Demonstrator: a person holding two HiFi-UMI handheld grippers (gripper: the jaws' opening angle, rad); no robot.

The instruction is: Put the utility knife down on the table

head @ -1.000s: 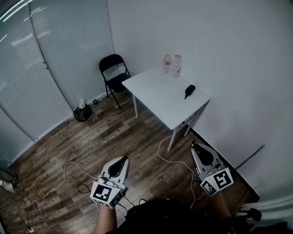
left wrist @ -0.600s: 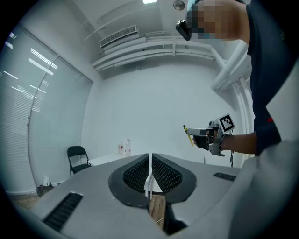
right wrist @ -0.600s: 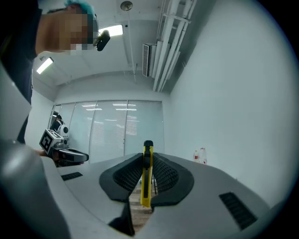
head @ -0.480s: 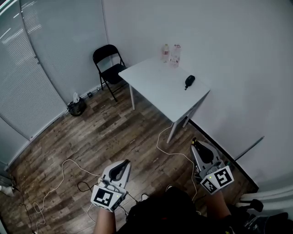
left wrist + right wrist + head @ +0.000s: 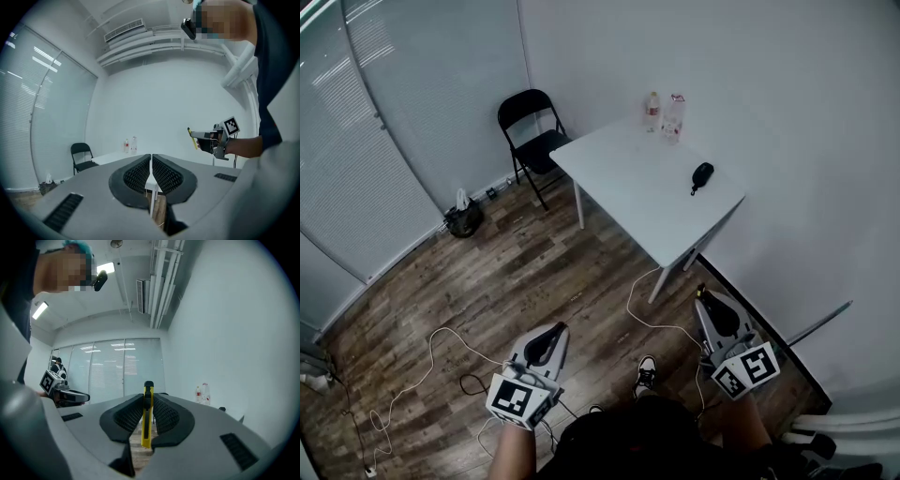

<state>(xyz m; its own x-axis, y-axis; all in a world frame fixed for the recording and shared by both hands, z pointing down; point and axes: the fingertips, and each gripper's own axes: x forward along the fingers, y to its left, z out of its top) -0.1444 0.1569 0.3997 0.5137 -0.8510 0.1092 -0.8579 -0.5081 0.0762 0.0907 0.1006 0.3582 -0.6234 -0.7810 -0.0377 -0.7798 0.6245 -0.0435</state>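
My right gripper [image 5: 146, 409] is shut on a yellow utility knife [image 5: 147, 420], which stands upright between the pads with its black tip on top. In the head view the right gripper [image 5: 703, 299] is at the lower right, over the wooden floor, well short of the white table [image 5: 628, 192]. The knife's tip [image 5: 700, 292] pokes out in front of it. My left gripper [image 5: 560, 328] hangs at the lower left, shut with nothing in it; its jaws [image 5: 151, 164] meet in the left gripper view. That view also shows the right gripper [image 5: 191, 135] with the knife.
On the table lie a dark small object [image 5: 701, 175] and two bottles [image 5: 664, 114] at the far edge by the wall. A black folding chair [image 5: 531, 141] stands left of it. Cables [image 5: 431, 361] trail across the floor. A dark bag [image 5: 463, 217] sits by the glass partition.
The head view has shifted slightly; the table now sits a bit further right in frame. Both grippers keep about the same place and stay shut, and a shoe now shows between them.
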